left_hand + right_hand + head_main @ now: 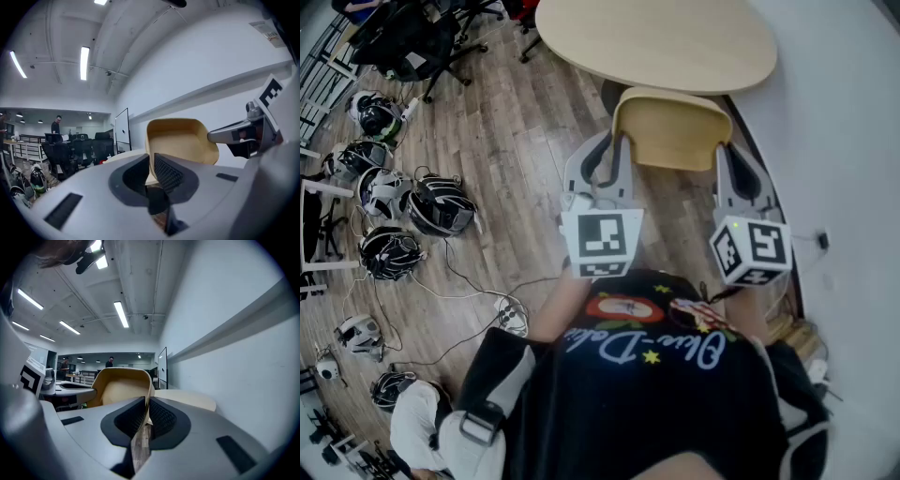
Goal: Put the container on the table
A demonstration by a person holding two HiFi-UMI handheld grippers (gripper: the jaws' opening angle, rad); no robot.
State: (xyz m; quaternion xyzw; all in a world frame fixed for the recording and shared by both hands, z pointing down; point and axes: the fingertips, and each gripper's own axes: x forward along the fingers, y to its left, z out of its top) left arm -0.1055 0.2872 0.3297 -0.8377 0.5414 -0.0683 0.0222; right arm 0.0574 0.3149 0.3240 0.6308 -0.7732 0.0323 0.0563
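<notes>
Two tools hold one container [672, 131] up in the air. It is tan and smooth, with thin walls and round corners, like a deep tray. It hangs over the wooden floor [511, 141], on the near side of the worktop [656, 42], and is not on it.

The left tool [602, 159] is closed on the thin left rim of the container. In the left gripper view the two black ribbed pads [166, 172] pinch that rim, and the tan container [180, 140] stands up just past them. The right tool [736, 173] is closed on the right rim. In the right gripper view its dark, bumpy pads [159, 417] press on the wall of the container [122, 385] from both sides.

Each tool is grey and smooth and has one white cube with black squares, so there are two cubes [602, 242].

The one worktop is pale wood with a round edge. The floor is made of long brown planks. On the left, several round black and white helmets [441, 206] lie on the floor with thin cables. A white wall [853, 112] is on the right.
</notes>
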